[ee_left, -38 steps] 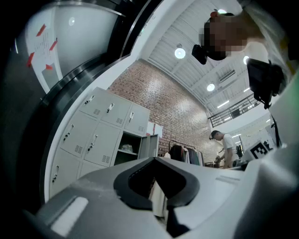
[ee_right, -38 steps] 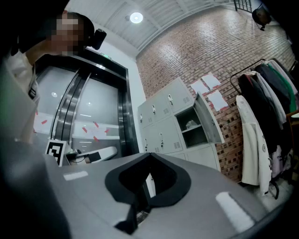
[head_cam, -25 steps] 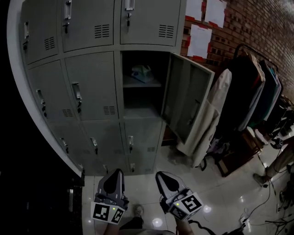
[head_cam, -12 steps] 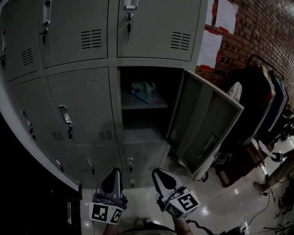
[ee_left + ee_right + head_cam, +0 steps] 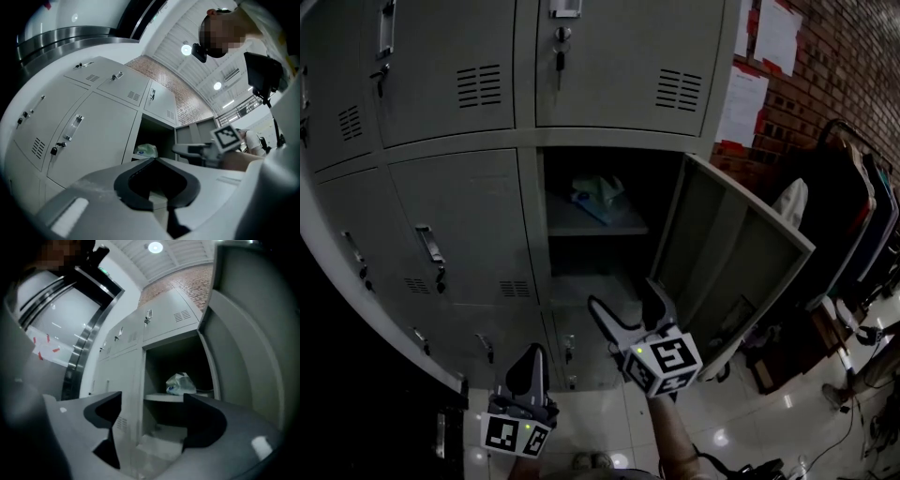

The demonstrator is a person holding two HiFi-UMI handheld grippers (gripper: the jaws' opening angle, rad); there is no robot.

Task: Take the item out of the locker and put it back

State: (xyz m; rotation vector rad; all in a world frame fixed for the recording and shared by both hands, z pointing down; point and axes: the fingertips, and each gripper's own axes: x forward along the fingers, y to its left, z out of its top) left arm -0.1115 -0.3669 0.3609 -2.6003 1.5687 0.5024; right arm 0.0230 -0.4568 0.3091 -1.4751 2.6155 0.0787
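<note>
Plainly, the right gripper [image 5: 623, 293] is opening its jaws on nothing, well short of the item [image 5: 598, 195], which lies on the open locker's shelf [image 5: 577, 226] near its front edge. The left gripper [image 5: 530, 359] hangs low, jaws together. A crooked approach could clip the door [image 5: 731, 253] or push the item backward (it looks crumpled, thin and slippery). Flat, hard, grey-painted metal surrounds it.

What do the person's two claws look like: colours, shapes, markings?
Both the left claw and right claw are pale grey with dark, curved, pointed jaws. Each carries a cube of black-and-white square markers. The right one's jaws are opening, empty.
</note>
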